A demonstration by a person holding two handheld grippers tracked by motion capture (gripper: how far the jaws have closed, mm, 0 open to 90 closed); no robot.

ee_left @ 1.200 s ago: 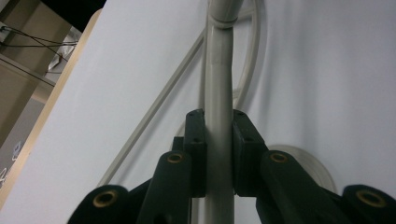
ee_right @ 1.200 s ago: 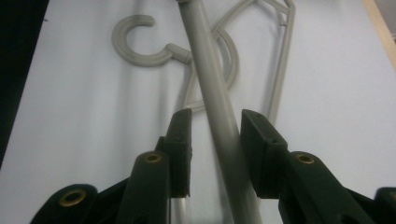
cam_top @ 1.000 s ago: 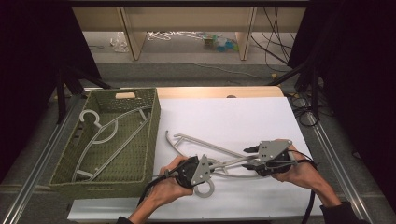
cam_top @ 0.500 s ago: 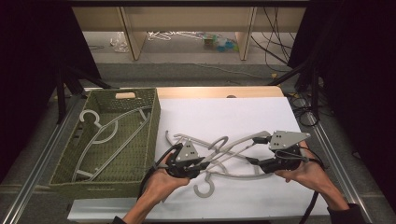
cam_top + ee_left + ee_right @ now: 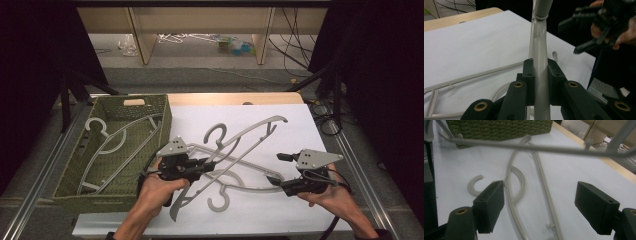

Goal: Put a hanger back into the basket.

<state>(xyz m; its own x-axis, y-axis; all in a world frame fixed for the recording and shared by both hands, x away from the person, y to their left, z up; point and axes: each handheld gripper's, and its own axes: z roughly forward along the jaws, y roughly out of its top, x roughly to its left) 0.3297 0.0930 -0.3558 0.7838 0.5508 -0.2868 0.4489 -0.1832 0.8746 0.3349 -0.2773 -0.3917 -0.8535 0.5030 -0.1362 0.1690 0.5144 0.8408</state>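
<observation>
My left gripper [image 5: 207, 162] is shut on one arm of a grey plastic hanger [image 5: 250, 135] and holds it tilted above the white table, hook [image 5: 217, 132] uppermost. In the left gripper view the pads [image 5: 529, 75] squeeze that arm [image 5: 540, 55]. A second grey hanger [image 5: 220, 202] lies flat on the table under it. My right gripper [image 5: 280, 169] is off to the right, open; its jaws have just been opening and grip nothing. In the right gripper view the lying hanger [image 5: 515, 195] shows on the table beyond the wide-apart pads [image 5: 490, 205], and the raised hanger's bar [image 5: 536, 148] crosses above.
A green woven basket [image 5: 100, 200] stands at the table's left with grey hangers [image 5: 110, 145] inside; its wall [image 5: 499, 130] is seen in the right gripper view. The white sheet [image 5: 300, 125] covers the table. Shelving and cables lie beyond the far edge.
The left gripper has lifted its hanger and swung it leftwards. The right gripper has let go of the hanger, opened its jaws and drawn back to the right.
</observation>
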